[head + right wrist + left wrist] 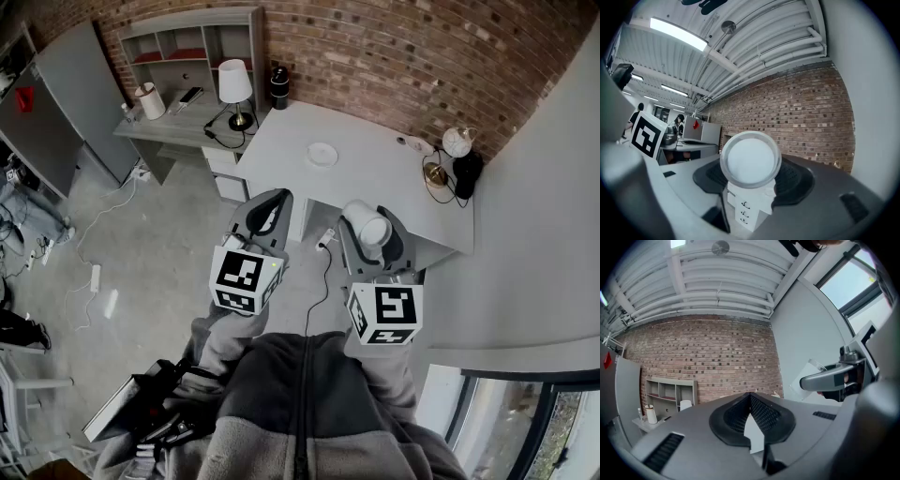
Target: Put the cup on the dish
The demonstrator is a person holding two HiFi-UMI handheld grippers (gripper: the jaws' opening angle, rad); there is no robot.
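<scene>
Carrying step in hand: the right gripper (372, 234) clasps the white cup (750, 158) in the air, well short of the desk (375, 178). The dish (322, 155) stands bare there. The left gripper (267, 214) is closed and empty. Next move likely requires reaching forward and lowering the cup squarely onto the dish.

Head cam looks steeply down on the tabletop (375, 178); left gripper (270, 202) and right gripper (373, 223) cams tilt up. All share the 12 o'clock brick wall (394, 56).
</scene>
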